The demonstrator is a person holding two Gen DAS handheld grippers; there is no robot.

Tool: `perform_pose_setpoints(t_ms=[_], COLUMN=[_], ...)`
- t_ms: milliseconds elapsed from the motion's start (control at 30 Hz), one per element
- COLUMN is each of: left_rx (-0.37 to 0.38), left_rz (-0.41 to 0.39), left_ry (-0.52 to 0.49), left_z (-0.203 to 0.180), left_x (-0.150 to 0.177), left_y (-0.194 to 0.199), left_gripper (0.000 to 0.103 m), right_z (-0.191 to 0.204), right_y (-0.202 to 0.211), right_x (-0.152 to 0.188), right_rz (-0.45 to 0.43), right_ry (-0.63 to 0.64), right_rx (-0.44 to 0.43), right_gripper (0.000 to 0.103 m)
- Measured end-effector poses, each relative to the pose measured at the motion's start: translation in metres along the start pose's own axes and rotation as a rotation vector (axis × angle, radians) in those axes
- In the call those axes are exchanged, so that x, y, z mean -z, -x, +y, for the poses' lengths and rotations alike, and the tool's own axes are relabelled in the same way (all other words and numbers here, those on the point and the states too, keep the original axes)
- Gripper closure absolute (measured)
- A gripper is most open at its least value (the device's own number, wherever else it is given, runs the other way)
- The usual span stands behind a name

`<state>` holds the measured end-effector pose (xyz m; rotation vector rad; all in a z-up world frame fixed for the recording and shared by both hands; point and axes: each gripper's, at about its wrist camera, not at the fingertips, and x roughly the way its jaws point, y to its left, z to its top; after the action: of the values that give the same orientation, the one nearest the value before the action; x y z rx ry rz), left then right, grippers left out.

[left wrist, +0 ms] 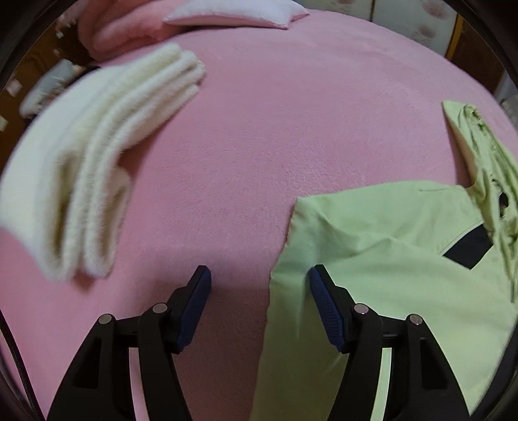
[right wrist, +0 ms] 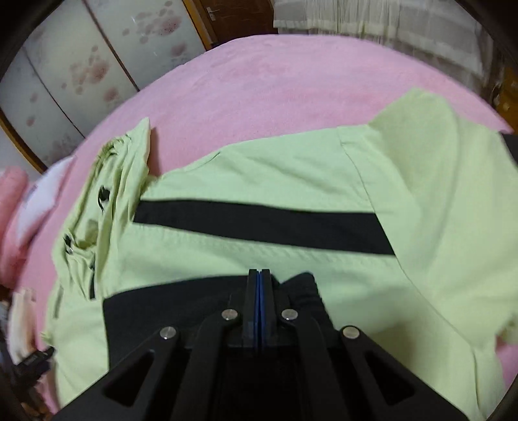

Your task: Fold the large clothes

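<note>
A light green jacket [right wrist: 291, 168] with a black stripe [right wrist: 259, 223] and a black hem panel [right wrist: 168, 307] lies spread on the pink bed [right wrist: 259, 74]. Its hood [right wrist: 106, 181] is bunched at the left. My right gripper [right wrist: 260, 272] hovers over the jacket near the black hem, pads pressed together, and no cloth shows between them. In the left wrist view the jacket [left wrist: 388, 259] fills the lower right, with the hood [left wrist: 485, 168] beyond it. My left gripper [left wrist: 260, 268] is open at the jacket's left edge. Its right finger [left wrist: 323, 298] rests against the green cloth, and its left finger [left wrist: 194, 301] is over bare bedding.
A folded white fluffy blanket [left wrist: 90, 168] lies on the left of the bed [left wrist: 259, 129]. A rolled pink blanket [left wrist: 123, 29] and a white pillow [left wrist: 233, 14] sit at the far end. Floral wardrobe doors [right wrist: 81, 81] and a curtain [right wrist: 372, 19] stand beyond the bed.
</note>
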<state>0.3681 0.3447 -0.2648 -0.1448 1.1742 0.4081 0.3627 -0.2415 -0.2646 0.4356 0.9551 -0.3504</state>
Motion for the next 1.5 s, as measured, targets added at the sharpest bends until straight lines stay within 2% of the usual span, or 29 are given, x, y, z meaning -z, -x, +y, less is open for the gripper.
perform_pose_setpoints(t_ms=[67, 167, 233, 300, 433, 533, 600, 733, 933, 1000, 1067, 1200, 1300, 1500], left_rx=[-0.024, 0.02, 0.063, 0.091, 0.145, 0.176, 0.173, 0.158, 0.138, 0.137, 0.139, 0.16, 0.171, 0.199], left_rz=[-0.026, -0.023, 0.021, 0.06, 0.163, 0.217, 0.243, 0.293, 0.347, 0.353, 0.361, 0.365, 0.36, 0.323], left_ry=[-0.008, -0.028, -0.066, -0.091, -0.107, -0.128, -0.166, -0.201, -0.234, -0.244, -0.254, -0.298, -0.333, -0.407], left_z=[-0.011, -0.018, -0.025, -0.027, -0.03, -0.035, -0.04, -0.057, -0.115, -0.142, -0.169, -0.23, -0.275, -0.348], left_x=[0.007, 0.024, 0.04, 0.059, 0.1, 0.133, 0.155, 0.197, 0.247, 0.263, 0.277, 0.303, 0.318, 0.339], left_y=[0.011, 0.031, 0.044, 0.058, 0.078, 0.096, 0.107, 0.126, 0.146, 0.156, 0.168, 0.196, 0.213, 0.249], left_gripper=[0.041, 0.038, 0.032, 0.031, 0.028, 0.028, 0.027, 0.022, 0.022, 0.022, 0.022, 0.022, 0.022, 0.022], right_z=[0.014, 0.037, 0.052, 0.057, 0.054, 0.043, 0.034, 0.006, -0.069, -0.101, -0.126, -0.184, -0.231, -0.348], right_y=[0.019, 0.054, 0.067, 0.077, 0.093, 0.105, 0.11, 0.116, 0.126, 0.131, 0.136, 0.149, 0.152, 0.14], right_x=[0.011, 0.033, 0.051, 0.07, 0.111, 0.143, 0.154, 0.166, 0.158, 0.148, 0.135, 0.102, 0.081, 0.043], right_rz=[-0.008, 0.003, 0.064, 0.134, 0.248, 0.318, 0.318, 0.309, 0.356, 0.372, 0.386, 0.367, 0.364, 0.32], right_ry=[0.026, 0.064, 0.077, 0.062, -0.028, -0.095, -0.135, -0.152, -0.204, -0.227, -0.211, -0.165, -0.189, -0.429], right_rx=[-0.071, -0.131, -0.175, -0.213, -0.232, -0.232, -0.235, -0.234, -0.264, -0.286, -0.256, -0.218, -0.188, -0.154], right_gripper=[0.099, 0.099, 0.098, 0.098, 0.096, 0.083, 0.072, 0.065, 0.054, 0.044, 0.036, 0.033, 0.031, 0.031])
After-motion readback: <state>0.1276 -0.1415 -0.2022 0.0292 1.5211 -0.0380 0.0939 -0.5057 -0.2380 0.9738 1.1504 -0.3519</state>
